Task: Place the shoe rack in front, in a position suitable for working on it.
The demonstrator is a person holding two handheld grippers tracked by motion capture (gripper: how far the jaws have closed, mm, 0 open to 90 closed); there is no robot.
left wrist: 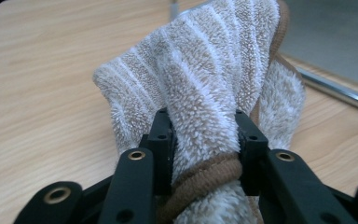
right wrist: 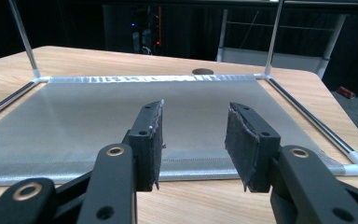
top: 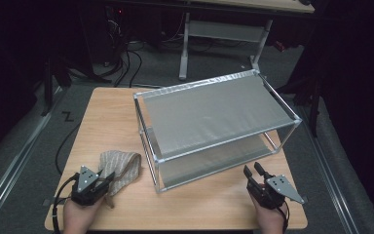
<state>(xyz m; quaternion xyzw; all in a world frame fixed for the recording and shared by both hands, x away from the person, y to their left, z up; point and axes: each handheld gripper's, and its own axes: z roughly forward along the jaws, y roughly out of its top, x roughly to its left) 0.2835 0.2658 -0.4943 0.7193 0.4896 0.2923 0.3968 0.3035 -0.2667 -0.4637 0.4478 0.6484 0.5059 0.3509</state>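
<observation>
Near the tabletop's [top: 126, 214] front-left corner, the left gripper [left wrist: 204, 140] pinches the striped towel [left wrist: 205, 84] by one bunched fold; a loosening grip could drop it. The right gripper [right wrist: 193, 140] stands apart, empty, before the shelf rack [top: 214, 122], whose frame could snag the trailing towel.

Room dark beyond the wooden desk [top: 107, 105]. Grey carpet floor [top: 24, 161]. A white-legged table [top: 224, 29] stands behind, black cables [top: 126, 61] trailing beneath.
</observation>
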